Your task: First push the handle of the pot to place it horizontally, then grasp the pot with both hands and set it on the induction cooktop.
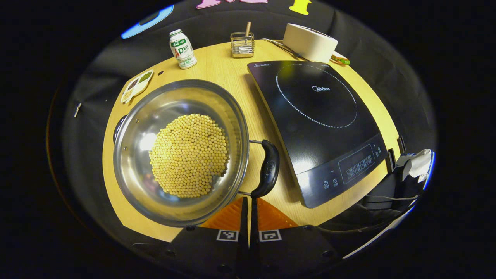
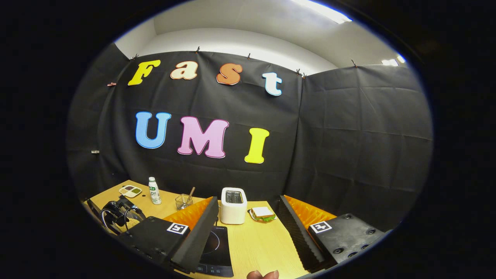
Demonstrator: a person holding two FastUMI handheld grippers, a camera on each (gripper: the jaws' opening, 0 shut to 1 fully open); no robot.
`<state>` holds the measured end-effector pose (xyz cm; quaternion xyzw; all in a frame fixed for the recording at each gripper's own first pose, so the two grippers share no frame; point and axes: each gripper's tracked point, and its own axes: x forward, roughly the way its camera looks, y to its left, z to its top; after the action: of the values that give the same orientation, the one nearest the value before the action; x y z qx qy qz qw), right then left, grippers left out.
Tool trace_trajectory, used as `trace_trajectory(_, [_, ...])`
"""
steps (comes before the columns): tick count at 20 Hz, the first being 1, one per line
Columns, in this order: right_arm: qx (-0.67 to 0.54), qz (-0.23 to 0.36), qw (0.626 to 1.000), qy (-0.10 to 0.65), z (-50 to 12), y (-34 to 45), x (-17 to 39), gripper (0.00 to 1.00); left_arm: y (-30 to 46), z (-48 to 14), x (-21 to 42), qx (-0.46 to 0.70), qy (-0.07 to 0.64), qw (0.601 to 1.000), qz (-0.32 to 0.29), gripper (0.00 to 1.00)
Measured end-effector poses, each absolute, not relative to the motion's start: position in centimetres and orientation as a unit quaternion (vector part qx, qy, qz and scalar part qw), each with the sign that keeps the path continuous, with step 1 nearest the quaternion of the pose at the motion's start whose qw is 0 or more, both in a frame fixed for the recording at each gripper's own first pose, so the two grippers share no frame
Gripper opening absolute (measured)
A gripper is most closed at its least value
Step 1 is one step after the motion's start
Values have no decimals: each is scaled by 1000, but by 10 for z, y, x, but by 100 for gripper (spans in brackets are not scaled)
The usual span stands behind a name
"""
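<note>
Left gripper view shows your left gripper [image 1: 249, 201] with its two fingers pressed together, nothing between them, and their tips just beside the lower end of the black handle [image 1: 267, 167] of the pot [image 1: 131, 155]; whether they touch the handle, you cannot tell; the steel pot stands on the wooden table [image 1: 224, 73], to the left of the induction cooktop [image 1: 310, 116], and it holds a heap of soybeans [image 1: 189, 155]; a second small handle [image 1: 118, 128] is on its far left rim; behind the pot are a small milk bottle [image 1: 182, 48], a divided snack tray [image 1: 136, 85], a wire basket [image 1: 242, 44] and a white toaster [image 1: 310, 42]; in the right gripper view your right gripper [image 2: 248, 226] is held wide open and empty above the table, the cooktop [image 2: 217, 248] under its left finger; a sandwich on a plate [image 2: 262, 213] lies beside the toaster [image 2: 233, 205]
</note>
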<state>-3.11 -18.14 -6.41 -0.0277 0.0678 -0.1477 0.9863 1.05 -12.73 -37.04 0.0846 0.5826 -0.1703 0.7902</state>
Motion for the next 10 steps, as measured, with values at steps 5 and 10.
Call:
trace_trajectory(5, [-28,-162,984,73,-68,-195,-33,98,-138,-371,34,88,576,795,-168,5])
trace_trajectory(10, [-31,-170,982,77,-72,-204,-32,98,-147,-372,60,99,569,799,-167,5])
